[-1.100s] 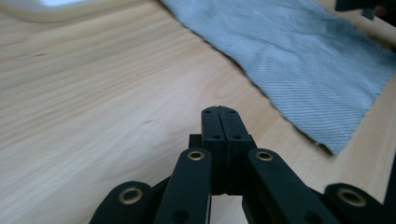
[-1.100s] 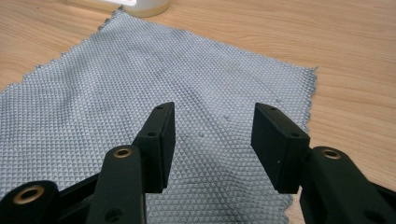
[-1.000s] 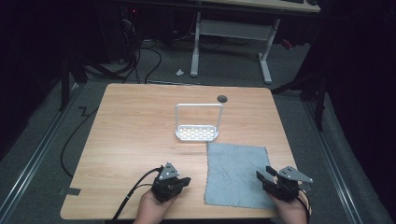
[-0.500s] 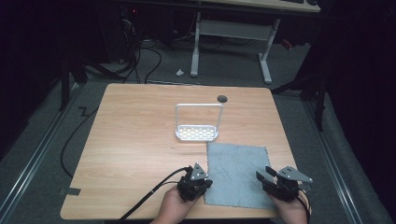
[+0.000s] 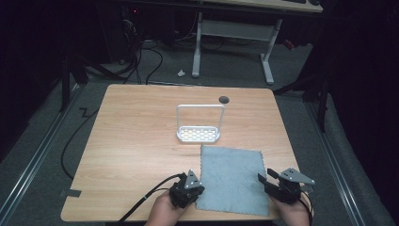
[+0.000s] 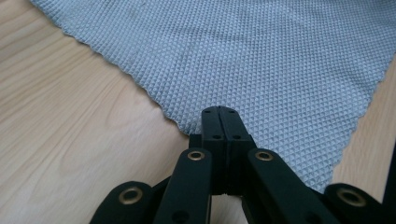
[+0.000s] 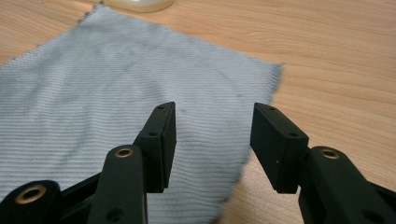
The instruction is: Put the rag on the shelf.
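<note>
A grey-blue textured cloth [image 5: 230, 179] lies flat on the near right part of the wooden table [image 5: 136, 141]. My left gripper [image 5: 196, 188] sits at the cloth's near left edge, held by a hand. In the left gripper view its jaws are shut [image 6: 219, 112], tips over the cloth's [image 6: 261, 60] scalloped edge, and no cloth shows between them. My right gripper [image 5: 264, 178] is at the cloth's near right edge. In the right gripper view it stands open [image 7: 212, 112], low over the cloth's [image 7: 93, 93] right border, with nothing between the pads.
A small white rack [image 5: 199, 134] with a tall wire loop and a perforated base stands just beyond the cloth; its base edge [image 7: 137, 4] peeks in at the top of the right gripper view. A round cable hole [image 5: 224, 99] is near the table's far edge.
My left gripper has moved right across the table to the cloth's left edge, then stayed there. The right gripper and the cloth have not visibly moved.
</note>
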Motion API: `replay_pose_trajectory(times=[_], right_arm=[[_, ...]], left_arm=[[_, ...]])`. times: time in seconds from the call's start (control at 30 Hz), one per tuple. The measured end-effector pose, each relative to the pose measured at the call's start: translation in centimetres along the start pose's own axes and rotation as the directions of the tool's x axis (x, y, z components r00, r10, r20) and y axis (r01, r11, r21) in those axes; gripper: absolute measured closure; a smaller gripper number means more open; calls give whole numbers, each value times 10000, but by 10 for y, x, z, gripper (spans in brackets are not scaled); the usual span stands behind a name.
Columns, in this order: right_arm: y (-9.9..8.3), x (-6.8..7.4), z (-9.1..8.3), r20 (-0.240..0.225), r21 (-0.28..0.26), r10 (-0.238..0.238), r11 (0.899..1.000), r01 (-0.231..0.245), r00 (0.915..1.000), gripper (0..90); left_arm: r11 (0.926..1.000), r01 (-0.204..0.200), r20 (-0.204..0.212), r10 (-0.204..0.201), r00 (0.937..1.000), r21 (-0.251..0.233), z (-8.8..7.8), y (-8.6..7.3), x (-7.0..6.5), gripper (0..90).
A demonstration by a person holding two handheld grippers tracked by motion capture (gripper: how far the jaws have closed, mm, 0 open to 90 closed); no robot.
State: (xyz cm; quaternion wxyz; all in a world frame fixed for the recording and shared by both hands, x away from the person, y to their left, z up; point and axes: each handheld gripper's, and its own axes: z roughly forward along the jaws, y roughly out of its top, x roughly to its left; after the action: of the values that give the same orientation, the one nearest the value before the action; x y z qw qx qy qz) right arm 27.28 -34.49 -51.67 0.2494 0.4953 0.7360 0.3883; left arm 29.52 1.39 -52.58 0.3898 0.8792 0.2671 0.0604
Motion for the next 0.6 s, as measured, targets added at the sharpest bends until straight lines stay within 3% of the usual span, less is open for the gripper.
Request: replay_pose_trajectory(times=[0.33, 0.4, 0.47, 0.6], right_arm=[[0, 8, 5, -211, 260, -113, 9996, 118, 9997, 546], [1, 13, 7, -399, 332, -192, 9992, 206, 9990, 581], [3, 17, 9, -543, 433, -372, 9983, 396, 9978, 613], [6, 26, 14, -754, 741, -571, 9953, 627, 9955, 780]], left_arm=[[9987, 502, 66, -503, 9987, 112, -35, -31, 14, 899], [9982, 571, 49, -572, 9984, 202, -36, -30, 17, 898], [9983, 579, -85, -579, 9983, -30, -36, -24, 21, 898], [9948, 875, -134, -883, 9960, -521, -27, -6, 34, 898]])
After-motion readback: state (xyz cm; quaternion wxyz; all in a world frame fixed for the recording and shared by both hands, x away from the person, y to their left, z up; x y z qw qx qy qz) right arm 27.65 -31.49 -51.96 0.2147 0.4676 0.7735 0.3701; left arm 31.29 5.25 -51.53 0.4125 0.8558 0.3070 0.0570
